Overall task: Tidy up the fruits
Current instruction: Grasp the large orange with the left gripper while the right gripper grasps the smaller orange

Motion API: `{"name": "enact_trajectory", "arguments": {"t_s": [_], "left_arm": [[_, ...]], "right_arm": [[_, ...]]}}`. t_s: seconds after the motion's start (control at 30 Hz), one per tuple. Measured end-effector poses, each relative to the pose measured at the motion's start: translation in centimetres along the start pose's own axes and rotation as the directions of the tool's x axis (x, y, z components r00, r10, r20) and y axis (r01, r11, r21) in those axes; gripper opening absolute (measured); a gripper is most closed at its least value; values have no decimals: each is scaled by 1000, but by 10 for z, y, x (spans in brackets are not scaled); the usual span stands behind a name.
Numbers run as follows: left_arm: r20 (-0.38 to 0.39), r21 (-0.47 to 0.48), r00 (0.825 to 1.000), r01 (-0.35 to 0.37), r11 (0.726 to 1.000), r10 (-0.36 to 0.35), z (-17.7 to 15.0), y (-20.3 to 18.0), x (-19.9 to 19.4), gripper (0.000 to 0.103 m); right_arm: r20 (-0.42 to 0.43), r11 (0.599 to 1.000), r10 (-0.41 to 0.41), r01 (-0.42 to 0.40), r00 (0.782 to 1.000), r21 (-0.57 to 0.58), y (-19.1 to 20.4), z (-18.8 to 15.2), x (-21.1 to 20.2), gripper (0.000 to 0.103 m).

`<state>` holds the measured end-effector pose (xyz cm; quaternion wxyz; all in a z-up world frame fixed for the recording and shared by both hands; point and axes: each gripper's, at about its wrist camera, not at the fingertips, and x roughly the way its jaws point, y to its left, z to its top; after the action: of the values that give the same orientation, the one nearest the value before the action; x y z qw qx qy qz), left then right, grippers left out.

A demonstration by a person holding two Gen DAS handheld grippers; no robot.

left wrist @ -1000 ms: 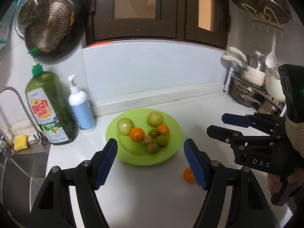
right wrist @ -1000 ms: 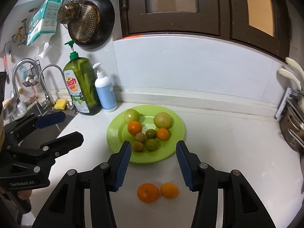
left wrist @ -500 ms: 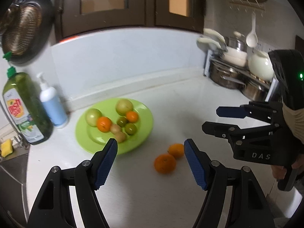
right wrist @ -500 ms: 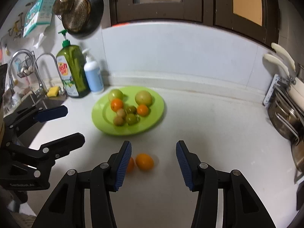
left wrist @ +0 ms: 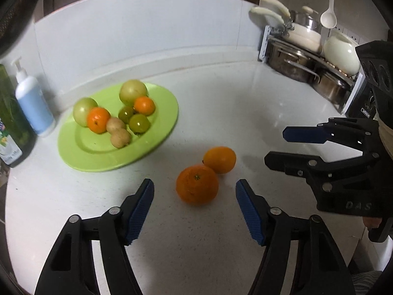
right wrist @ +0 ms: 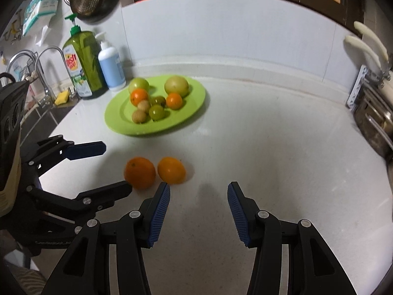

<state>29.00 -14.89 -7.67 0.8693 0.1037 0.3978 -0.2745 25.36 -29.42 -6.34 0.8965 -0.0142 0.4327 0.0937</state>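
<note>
My left gripper (left wrist: 194,205), jaws just narrowing yet unclenched, frames the near orange (left wrist: 197,184) at twelve o'clock. My right gripper (right wrist: 198,212) hangs released, empty, the oranges at ten o'clock.

I see the countertop (left wrist: 245,113) as smooth pale stone-like stuff w/ a faint speckle and soft sheen. Green plate (left wrist: 162,127) looks like glossy plastic. Both loose oranges (left wrist: 197,184) have dimpled, slightly shiny peel. My left gripper (left wrist: 194,209) is matt black plastic w/ small metal rivets; its pads (left wrist: 248,207) are blue, finely ribbed, rubbery-looking. Same build on the right gripper (right wrist: 198,209). Pots (left wrist: 289,60) on the rack are shiny steel. Dish soap bottle (right wrist: 82,56) is clear green plastic, glossy label.
</note>
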Motion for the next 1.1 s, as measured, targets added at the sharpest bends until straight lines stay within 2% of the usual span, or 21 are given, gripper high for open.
{"name": "enact_trajectory", "arguments": {"t_s": [0.37,0.43,0.53,0.97,1.1], "left_arm": [[-36,-26,999,16,1000,-17,3,2,23,51],[-40,-34,999,33,999,-35,3,3,24,43],[-40,-29,999,34,999,-36,3,2,24,43],[-5,-88,998,-65,994,64,3,24,-6,42],[-1,-110,997,-79,991,80,1,31,-9,42]], "right_arm": [[-46,999,33,-34,998,-19,-1,2,24,50],[-50,999,38,-39,998,-22,-1,3,26,50],[-51,998,48,-49,998,-27,1,5,28,50],[-77,992,94,-100,993,-76,21,21,51,49],[-90,991,94,-102,992,-90,29,24,58,45]]}}
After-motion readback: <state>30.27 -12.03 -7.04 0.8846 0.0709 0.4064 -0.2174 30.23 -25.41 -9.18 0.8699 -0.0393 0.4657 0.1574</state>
